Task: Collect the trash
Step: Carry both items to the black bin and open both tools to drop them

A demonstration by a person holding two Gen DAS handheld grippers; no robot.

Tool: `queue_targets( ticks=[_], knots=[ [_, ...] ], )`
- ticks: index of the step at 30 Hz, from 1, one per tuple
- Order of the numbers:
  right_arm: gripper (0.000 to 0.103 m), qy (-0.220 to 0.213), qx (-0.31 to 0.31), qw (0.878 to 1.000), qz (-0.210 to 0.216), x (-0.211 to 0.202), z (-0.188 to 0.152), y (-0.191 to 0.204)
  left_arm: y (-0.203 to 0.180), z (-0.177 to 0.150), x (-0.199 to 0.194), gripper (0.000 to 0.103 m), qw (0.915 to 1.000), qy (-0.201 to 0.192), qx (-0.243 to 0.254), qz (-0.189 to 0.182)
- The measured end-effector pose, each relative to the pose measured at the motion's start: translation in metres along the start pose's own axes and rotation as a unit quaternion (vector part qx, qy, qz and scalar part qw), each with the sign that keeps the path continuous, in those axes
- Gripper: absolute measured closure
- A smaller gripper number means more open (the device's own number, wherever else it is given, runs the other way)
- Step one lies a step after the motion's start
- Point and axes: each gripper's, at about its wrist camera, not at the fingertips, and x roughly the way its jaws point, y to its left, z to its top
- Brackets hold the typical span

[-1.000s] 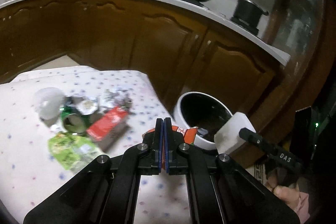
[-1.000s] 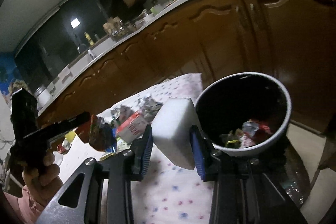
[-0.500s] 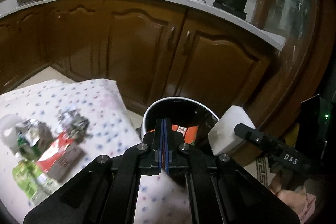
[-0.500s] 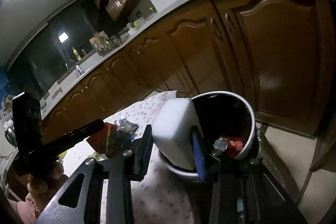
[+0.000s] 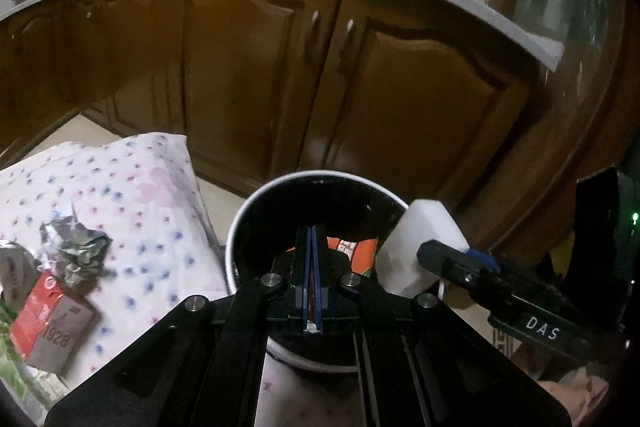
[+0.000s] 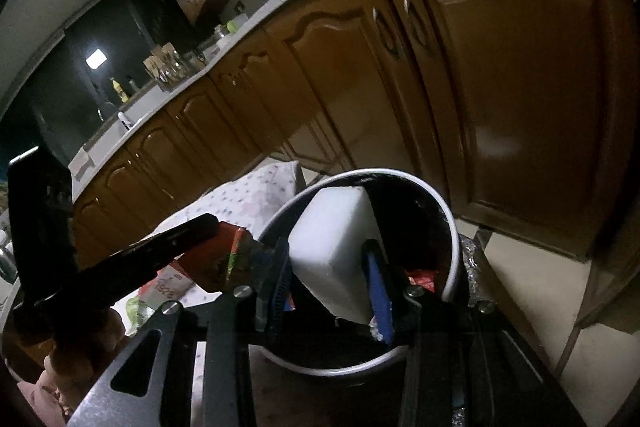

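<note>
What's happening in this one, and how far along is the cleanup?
A person is clearing trash with a handheld gripper in each hand. The left gripper is shut on a thin orange wrapper over the white-rimmed bin. The right gripper carries a white foam block between its jaws above the same bin, whose inside already holds some wrappers. On the dotted cloth there remain crumpled foil and a red and grey carton.
</note>
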Motion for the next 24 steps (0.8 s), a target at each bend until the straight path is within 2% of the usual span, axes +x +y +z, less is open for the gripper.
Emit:
queue_targets(
  ticks=[3, 7, 8, 9, 12, 14, 16, 20, 24],
  knots=[
    [0.059, 0.005, -0.006, 1.000, -0.008, 0.007, 0.000, -0.003, -0.001, -0.004, 0.010, 0.097, 0.9999, 0.015, 0.004, -0.002],
    [0.050, 0.013, -0.007, 1.000, -0.016, 0.009, -0.002, -0.004, 0.008, -0.012, 0.009, 0.074, 0.9998, 0.017, -0.011, -0.002],
    [0.044, 0.012, -0.004, 1.000, -0.016, 0.008, -0.003, -0.005, 0.010, -0.014, 0.007, 0.072, 0.9997, 0.016, -0.016, -0.005],
    [0.037, 0.011, -0.001, 1.000, -0.014, 0.007, -0.003, -0.006, 0.012, -0.016, 0.005, 0.072, 0.9997, 0.017, -0.019, -0.006],
    [0.036, 0.004, 0.007, 1.000, -0.015, 0.003, -0.004, -0.008, 0.017, -0.021, -0.006, 0.071, 0.9995, 0.014, -0.028, -0.008],
    [0.036, 0.000, 0.012, 1.000, -0.010, 0.000, -0.006, -0.007, 0.021, -0.027, -0.017, 0.062, 0.9994, 0.009, -0.032, -0.001],
    [0.035, -0.005, 0.013, 1.000, -0.008, -0.004, -0.008, -0.003, 0.026, -0.034, -0.030, 0.061, 0.9993, 0.001, -0.038, 0.002],
    [0.024, -0.017, 0.017, 1.000, 0.003, -0.013, -0.018, 0.010, 0.040, -0.053, -0.057, 0.057, 0.9987, -0.007, -0.049, 0.012],
    [0.023, -0.017, 0.018, 1.000, 0.020, -0.018, -0.033, 0.028, 0.062, -0.075, -0.083, 0.057, 0.9973, -0.011, -0.066, 0.031]
  ],
)
